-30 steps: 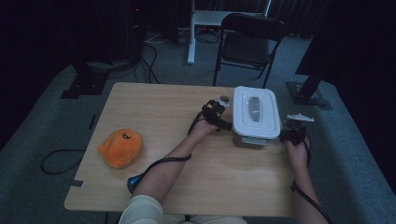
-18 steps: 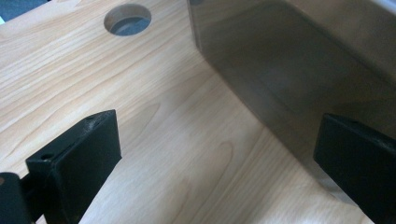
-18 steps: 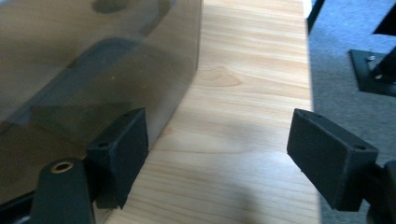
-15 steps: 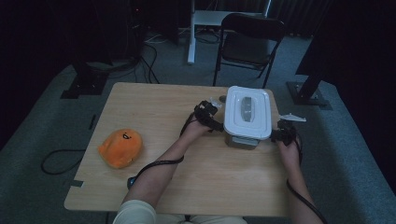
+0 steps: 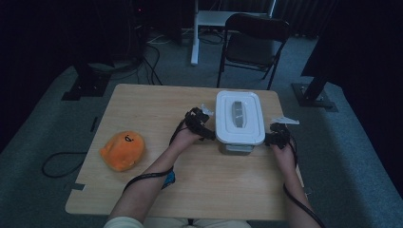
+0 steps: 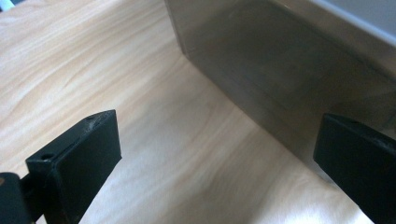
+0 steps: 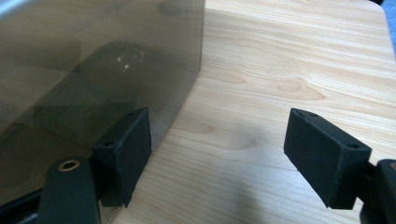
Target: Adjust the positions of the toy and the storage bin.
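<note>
A clear box with a white lid (image 5: 240,123) stands on the wooden table (image 5: 142,109). My left gripper (image 5: 206,130) is at the box's left side, open; in the left gripper view the box's smoky wall (image 6: 280,70) lies just beyond the right jaw, and bare table shows between the jaws (image 6: 217,135). My right gripper (image 5: 271,137) is at the box's right side, open, its jaws having just been closing a little. In the right gripper view its left jaw rests by the box's wall (image 7: 93,70), with nothing but tabletop between the jaws (image 7: 217,135).
An orange plush toy (image 5: 122,149) lies at the table's left front. A small white scrap (image 5: 285,120) sits by the right edge. A black folding chair (image 5: 254,42) stands behind the table. The table's right edge is close to my right hand.
The box has slid to the left across the table, with both grippers moving left alongside it, one on each side.
</note>
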Available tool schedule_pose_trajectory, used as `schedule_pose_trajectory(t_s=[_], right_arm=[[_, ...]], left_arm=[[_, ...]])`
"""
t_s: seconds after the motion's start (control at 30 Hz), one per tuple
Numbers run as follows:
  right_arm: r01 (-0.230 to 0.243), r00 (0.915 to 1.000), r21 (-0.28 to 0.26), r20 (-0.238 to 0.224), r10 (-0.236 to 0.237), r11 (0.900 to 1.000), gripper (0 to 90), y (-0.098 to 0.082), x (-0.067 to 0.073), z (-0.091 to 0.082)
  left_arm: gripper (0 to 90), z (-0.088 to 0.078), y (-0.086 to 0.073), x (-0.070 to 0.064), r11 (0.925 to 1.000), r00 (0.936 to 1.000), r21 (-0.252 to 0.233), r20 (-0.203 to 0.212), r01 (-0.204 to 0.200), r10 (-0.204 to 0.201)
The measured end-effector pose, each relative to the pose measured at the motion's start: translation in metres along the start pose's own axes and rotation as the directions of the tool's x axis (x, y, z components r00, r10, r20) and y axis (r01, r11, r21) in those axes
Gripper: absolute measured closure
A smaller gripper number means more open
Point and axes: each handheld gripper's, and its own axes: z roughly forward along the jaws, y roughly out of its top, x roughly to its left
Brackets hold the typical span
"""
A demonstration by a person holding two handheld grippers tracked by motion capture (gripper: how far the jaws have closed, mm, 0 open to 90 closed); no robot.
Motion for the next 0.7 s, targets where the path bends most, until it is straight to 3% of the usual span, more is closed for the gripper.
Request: schedule_pose_trajectory(t_s=[0.43,0.7], right_arm=[[0.058,0.9966,-0.017,-0.057,-0.059,0.998,23.9,-0.002,0.024,-0.005],[0.087,0.9915,-0.036,-0.095,-0.09,0.996,25.5,-0.011,0.041,-0.015]], left_arm=[[1.3,-0.025,-0.028,-0.005,0.9999,1.0,-0.012,0.003,-0.004,0.004],[1.3,-0.044,-0.044,-0.016,0.9986,0.9986,0.0,-0.003,-0.052,0.052]])
